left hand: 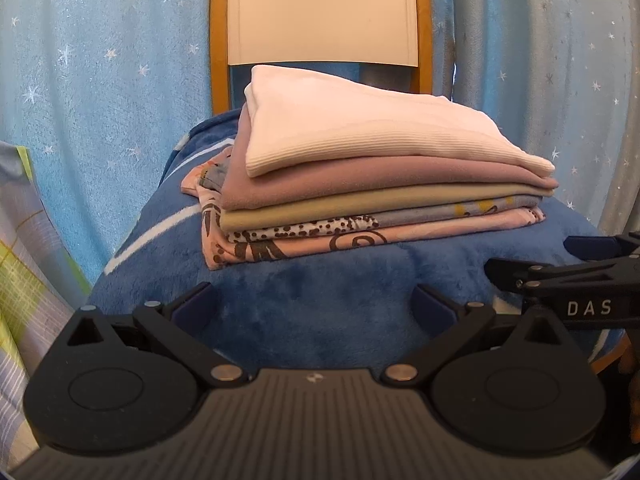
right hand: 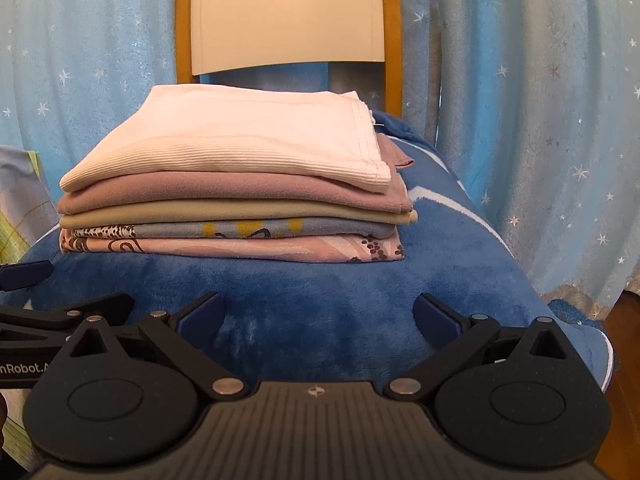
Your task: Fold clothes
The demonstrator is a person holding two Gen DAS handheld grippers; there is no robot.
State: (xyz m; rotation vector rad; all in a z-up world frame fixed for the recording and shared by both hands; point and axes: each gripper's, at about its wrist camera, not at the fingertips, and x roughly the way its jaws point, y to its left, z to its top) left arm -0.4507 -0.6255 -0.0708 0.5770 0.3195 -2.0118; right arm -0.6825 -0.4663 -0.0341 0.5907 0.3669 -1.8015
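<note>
A stack of folded clothes (left hand: 372,196) (right hand: 232,200) rests on a blue plush blanket (left hand: 312,304) (right hand: 320,292) draped over a chair seat. A white ribbed garment (left hand: 360,132) (right hand: 248,140) lies on top, above mauve, beige, light-blue and pink patterned layers. My left gripper (left hand: 314,304) hovers open just in front of the stack, with nothing between its fingers. My right gripper (right hand: 320,316) is open too, equally short of the stack and empty. Each gripper shows at the edge of the other's view.
The chair's cream backrest (left hand: 320,12) (right hand: 284,16) with its wooden frame rises behind the stack. Light-blue star-patterned curtains (left hand: 100,80) (right hand: 520,100) hang all around. A checked green-and-white cloth (left hand: 20,280) hangs at the left. Wooden floor (right hand: 624,360) shows at the right.
</note>
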